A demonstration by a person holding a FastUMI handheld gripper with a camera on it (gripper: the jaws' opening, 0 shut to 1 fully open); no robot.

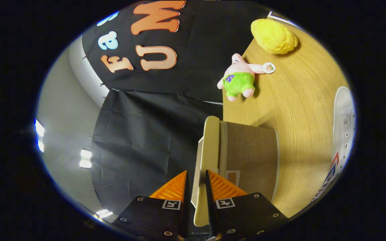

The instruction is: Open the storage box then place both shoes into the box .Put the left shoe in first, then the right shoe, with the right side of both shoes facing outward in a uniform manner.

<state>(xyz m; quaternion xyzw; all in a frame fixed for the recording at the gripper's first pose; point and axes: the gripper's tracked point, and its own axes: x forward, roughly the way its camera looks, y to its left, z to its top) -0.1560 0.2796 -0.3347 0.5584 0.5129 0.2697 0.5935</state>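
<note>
- Storage box (250, 157): a brown fabric-covered box standing on the wooden table (300, 110), directly ahead of the gripper fingers. The view is rotated, so the table surface runs up the right-hand part of the scene and the box body extends to the right of the fingers.
- Lid (206, 167): a pale cream panel with rounded corners, seen edge-on. It sits along the near edge of the box and passes straight into the gap between the two fingers.
- Gripper (196, 177): the two orange ribbed fingers are drawn close together, with only a narrow slot between their tips. The lid edge occupies that slot, and both fingers appear to bear on it, one on each face.
- Finger mounts: two black plates with screw heads, each carrying a small square marker, sit behind the orange fingers.
- White shoe (343, 134): lies on the table well to the far side of the box from the fingers. Metal eyelets and a red and blue marking are visible; whether it is the left or the right shoe cannot be told.
- Pink plush toy (240, 78): a figure in green shorts with a round tag attached, lying on the table beyond the box, near the table edge.
- Yellow plush object (273, 36): rounded and textured, resting on the table beyond the pink toy and apart from it.
- Background: black cloth wall (152, 140) behind the box, with a grey ceiling and bright light fixtures beside it.
</note>
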